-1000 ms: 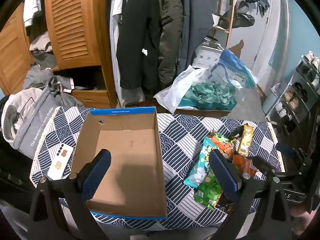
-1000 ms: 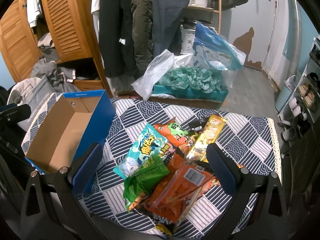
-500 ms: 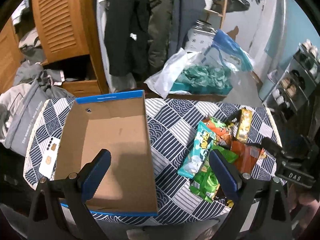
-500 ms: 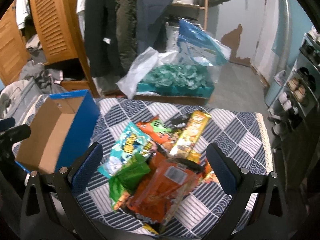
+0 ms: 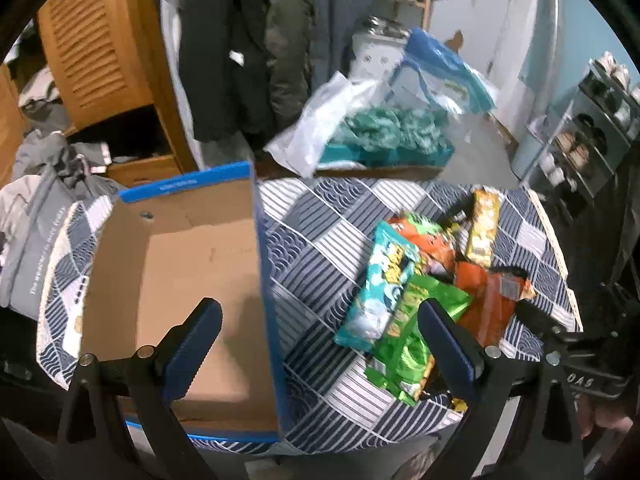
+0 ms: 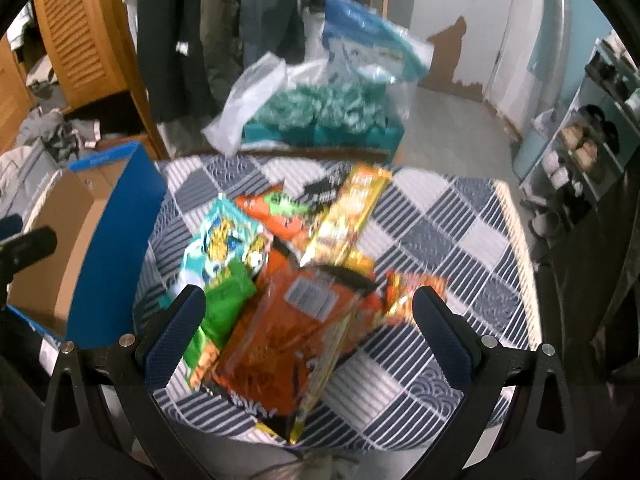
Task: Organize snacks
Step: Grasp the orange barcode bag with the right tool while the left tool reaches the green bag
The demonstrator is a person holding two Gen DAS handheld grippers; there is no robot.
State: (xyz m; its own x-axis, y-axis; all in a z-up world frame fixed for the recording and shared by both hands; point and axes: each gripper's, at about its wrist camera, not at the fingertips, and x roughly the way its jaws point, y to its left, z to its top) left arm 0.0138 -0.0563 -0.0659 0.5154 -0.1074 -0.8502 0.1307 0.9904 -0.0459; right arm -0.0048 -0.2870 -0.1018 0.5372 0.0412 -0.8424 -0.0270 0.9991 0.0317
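Snack pile [image 6: 288, 280] dead ahead of the right gripper [image 6: 308, 336], and the big orange packet [image 6: 288, 340] sits right in the gap between its two blue fingers [image 6: 176, 332], nearest of the lot. That one looks like a light, crinkly foil pouch, puffed with air, glossy and likely slick. I'd judge a squeeze across its flat middle would skate or crush what's inside, so the better hold is a sealed edge, here the near end pointing back at the gripper. Just to the left of it lies the green packet [image 6: 224, 312], partly tucked under the left finger's line, and beyond that the teal packet [image 6: 220, 248]. Farther ahead, the long yellow packet [image 6: 348, 216] runs diagonally away, stiffer in look and narrow enough to pinch across its width. They overlap one another, so lifting one may drag a neighbour.

The right gripper is spread wide, nothing between the pads, hanging over the near edge of the pile. The view is blurred, so fine print is lost.

Over on the left wrist view, the left gripper [image 5: 320, 348] is also spread wide and carrying nothing. The cardboard box [image 5: 180, 264] lies ahead and to its left, open, nothing inside, its blue wall running straight up the middle of the gap. The snacks lie ahead and to its right, the green one beside the right finger. All of it rests on the patterned cloth [image 5: 320, 240]; behind, a teal tub [image 5: 388, 152] and hanging coats [image 5: 248, 48].
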